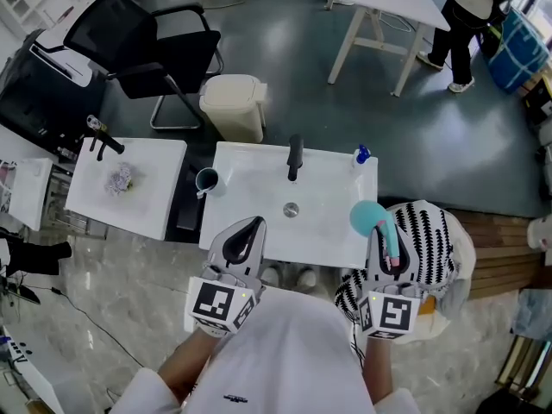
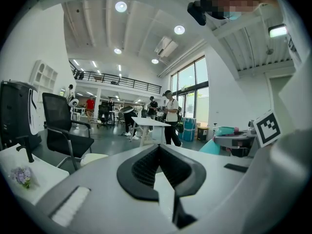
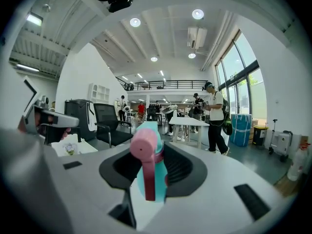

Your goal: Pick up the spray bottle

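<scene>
My right tongs (image 1: 382, 240) clamp the teal spray bottle (image 1: 367, 216), held over the white desk's (image 1: 259, 192) lower right corner. My left tongs (image 1: 249, 228) are closed on nothing. A mug (image 1: 207, 180) stands at the desk's left edge, and a lidded bin (image 1: 234, 106) sits on the grey floor (image 1: 345, 119) above it.

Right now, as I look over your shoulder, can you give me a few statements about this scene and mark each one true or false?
1. The right hand-held gripper is closed on a teal spray bottle with a pink head. True.
2. The left hand-held gripper holds a mug. False: it holds nothing and its jaws are together. The mug stands at the left corner of the sink.
3. A black faucet stands at the back of the white sink. True.
4. The black chair is tucked under the sink. False: the chair stands away from it on the grey floor, beyond the beige bin.
</scene>
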Available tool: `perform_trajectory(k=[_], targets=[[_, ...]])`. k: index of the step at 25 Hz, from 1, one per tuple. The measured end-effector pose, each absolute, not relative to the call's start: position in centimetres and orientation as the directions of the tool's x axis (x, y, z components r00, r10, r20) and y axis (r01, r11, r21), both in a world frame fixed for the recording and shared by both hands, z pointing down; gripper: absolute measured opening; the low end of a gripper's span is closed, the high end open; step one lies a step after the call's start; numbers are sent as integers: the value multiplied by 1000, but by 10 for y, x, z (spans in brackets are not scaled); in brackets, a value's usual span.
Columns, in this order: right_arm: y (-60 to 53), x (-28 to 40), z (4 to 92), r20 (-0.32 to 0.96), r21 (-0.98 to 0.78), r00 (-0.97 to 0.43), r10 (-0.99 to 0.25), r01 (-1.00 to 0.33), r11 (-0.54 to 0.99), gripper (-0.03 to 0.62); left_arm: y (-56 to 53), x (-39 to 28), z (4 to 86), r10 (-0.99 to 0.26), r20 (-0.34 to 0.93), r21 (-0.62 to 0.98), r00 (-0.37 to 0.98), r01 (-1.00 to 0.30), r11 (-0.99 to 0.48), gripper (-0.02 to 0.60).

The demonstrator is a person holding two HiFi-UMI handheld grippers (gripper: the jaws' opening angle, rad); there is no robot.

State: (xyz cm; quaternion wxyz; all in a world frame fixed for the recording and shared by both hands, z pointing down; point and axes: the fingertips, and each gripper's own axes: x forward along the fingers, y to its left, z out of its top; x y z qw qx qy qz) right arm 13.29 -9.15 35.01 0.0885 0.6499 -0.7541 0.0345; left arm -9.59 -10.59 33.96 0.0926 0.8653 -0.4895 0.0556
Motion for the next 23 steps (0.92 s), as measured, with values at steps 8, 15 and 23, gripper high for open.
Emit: perform_trajectory(k=[8,15,23], targets=[[-92,138,353,184,49,-141,-973,-987,152,118,-107,-89,343,-831,190,109,523,-852,-512,3],[-93,137,353,185,45,-144,-972,-987,154,118,-106,-92,344,-833,192,109,519,-855,-507,3],[-94,132,359,196,36,-154,-969,-986,164,118,-108,-98,346,-838,190,103,511,-860,-500,3]])
